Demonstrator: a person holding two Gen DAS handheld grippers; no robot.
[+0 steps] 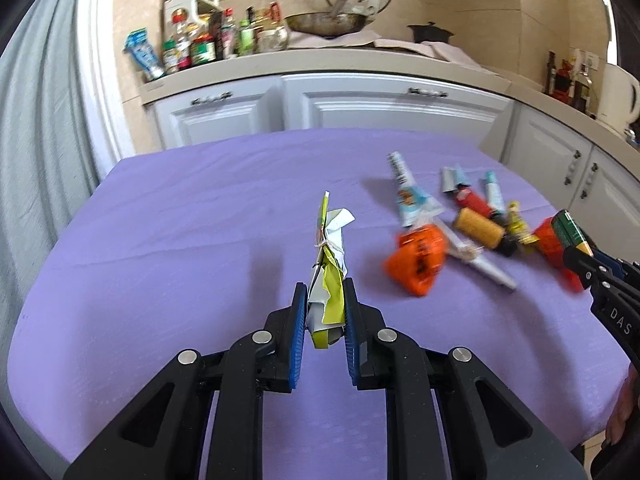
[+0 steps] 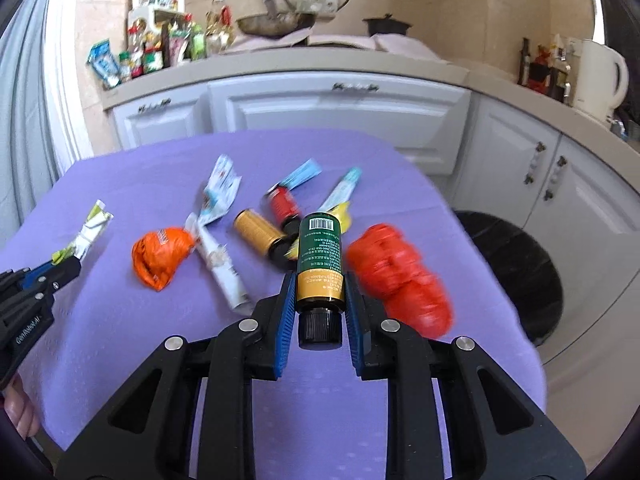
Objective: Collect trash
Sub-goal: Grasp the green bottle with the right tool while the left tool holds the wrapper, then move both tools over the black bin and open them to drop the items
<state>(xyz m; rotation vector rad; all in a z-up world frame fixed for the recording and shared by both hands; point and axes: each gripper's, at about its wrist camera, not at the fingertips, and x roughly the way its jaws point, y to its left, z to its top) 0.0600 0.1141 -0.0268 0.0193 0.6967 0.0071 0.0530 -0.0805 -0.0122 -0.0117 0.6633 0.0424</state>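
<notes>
In the left wrist view my left gripper (image 1: 324, 292) is shut on a crumpled green and white wrapper (image 1: 330, 248) tied with string, held above the purple table (image 1: 180, 220). In the right wrist view my right gripper (image 2: 320, 284) is shut on a green and yellow bottle (image 2: 320, 252) with a black cap, its base pointing away from me. On the cloth beyond lie an orange crumpled bag (image 2: 160, 256), a red crumpled bag (image 2: 400, 272), a long white wrapper (image 2: 220, 268), a yellow bottle (image 2: 258, 232), a red bottle (image 2: 284, 204) and a few sachets.
A black bin (image 2: 516, 276) stands on the floor just right of the table. White kitchen cabinets (image 2: 340, 108) run behind, with jars, a pan and a kettle (image 2: 600, 76) on the counter. A grey curtain (image 1: 36, 128) hangs at the left.
</notes>
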